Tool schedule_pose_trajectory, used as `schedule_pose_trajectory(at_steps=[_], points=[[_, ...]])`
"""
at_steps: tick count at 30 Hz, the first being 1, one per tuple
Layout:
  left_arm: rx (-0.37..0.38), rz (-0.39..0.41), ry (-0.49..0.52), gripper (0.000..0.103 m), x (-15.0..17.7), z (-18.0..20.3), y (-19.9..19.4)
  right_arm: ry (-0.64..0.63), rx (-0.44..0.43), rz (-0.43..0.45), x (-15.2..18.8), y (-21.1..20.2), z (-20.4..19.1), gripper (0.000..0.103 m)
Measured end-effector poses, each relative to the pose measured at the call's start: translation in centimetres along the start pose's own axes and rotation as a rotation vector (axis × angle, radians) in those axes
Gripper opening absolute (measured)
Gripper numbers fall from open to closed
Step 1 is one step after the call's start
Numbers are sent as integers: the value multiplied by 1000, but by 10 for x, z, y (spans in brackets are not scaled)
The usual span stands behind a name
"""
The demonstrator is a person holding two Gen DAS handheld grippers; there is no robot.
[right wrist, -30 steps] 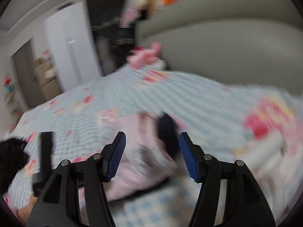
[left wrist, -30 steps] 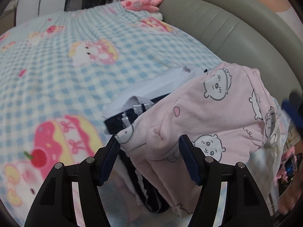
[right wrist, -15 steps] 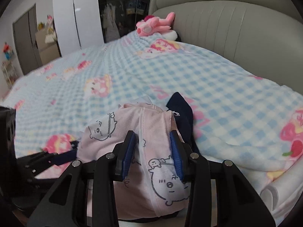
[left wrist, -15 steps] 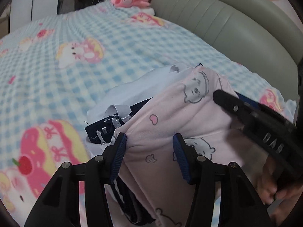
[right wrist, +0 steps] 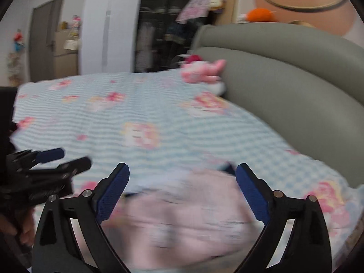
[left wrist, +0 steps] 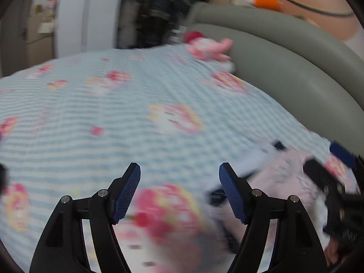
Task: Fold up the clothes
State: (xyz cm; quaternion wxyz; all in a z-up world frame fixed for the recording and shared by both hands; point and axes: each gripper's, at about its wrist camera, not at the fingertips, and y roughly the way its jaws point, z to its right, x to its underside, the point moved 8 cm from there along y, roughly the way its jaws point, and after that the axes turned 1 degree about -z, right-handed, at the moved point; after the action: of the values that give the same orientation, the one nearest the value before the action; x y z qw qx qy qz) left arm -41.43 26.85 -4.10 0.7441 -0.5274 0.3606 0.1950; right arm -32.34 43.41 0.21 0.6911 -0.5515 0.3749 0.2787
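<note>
Right now I see both my left gripper (left wrist: 179, 191) and right gripper (right wrist: 182, 191) with jaws apart, gripping nothing, the pale pink printed garment (right wrist: 182, 218) (badly blurred) lying on the blue-checked cartoon-print bed blanket (right wrist: 159, 118).

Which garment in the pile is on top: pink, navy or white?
The pink garment, lying between the open right gripper fingers. Only a sliver of the navy garment shows behind it, and the white one peeks out at its edge.

Home bedroom: bed (right wrist: 159, 113), padded headboard (right wrist: 284, 86), wardrobe (right wrist: 109, 27).
</note>
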Motion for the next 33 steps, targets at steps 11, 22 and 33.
schedule_pose_trajectory(at_steps=[11,22,33], points=[[-279,-11,-221,79,44,-216,-127,36,-304,-223,23,-11,-172,98],[-373,-9,-244,85,152,-224,-259,-22,-369,-172,81,-144,-214,102],[-400,-77,-271,86,279,-183,-312,-22,-341,-164,178,-238,-205,102]])
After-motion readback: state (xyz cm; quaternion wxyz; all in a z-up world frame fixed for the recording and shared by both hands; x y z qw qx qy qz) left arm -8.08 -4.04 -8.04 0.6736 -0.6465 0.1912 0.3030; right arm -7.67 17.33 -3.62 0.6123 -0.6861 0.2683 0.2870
